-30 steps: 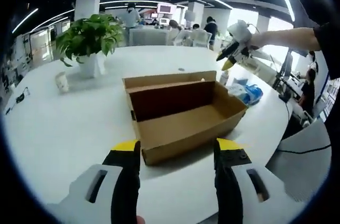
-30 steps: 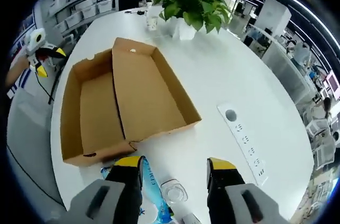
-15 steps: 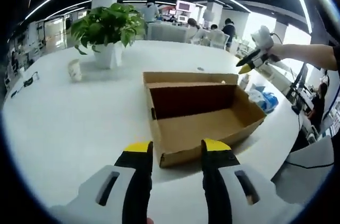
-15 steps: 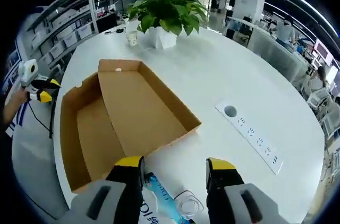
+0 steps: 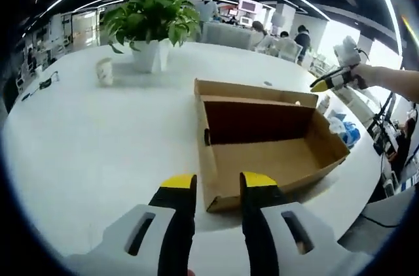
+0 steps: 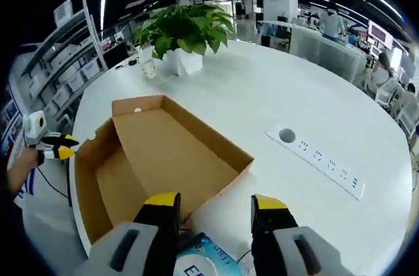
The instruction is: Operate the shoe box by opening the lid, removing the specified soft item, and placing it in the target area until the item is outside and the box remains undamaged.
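One shoe box [image 5: 268, 148], lid [image 6: 177, 148] already swung open and lying flat alongside the tray, sits on the white tabletop [image 5: 98, 138]. From what I can see the tray is bare cardboard inside, and a blue-and-white soft packet [image 6: 206, 264] lies on the tabletop right under my right claw [image 6: 216, 204], just beside the box's near corner. So I judge the opening done and the item out; what's left, if anything, is settling it in the target area, which I can't pick out.

Box and lid together run lengthwise away from my right claw toward the potted plant [image 6: 183, 34]; from my left claw [image 5: 218, 183] it runs across, the short end nearest me.

Left claw: jaws slightly apart, holding nothing, hovering just short of the box's near end. Right claw: jaws apart, empty, above the packet. A power strip [image 6: 321, 160] lies well apart from the box.
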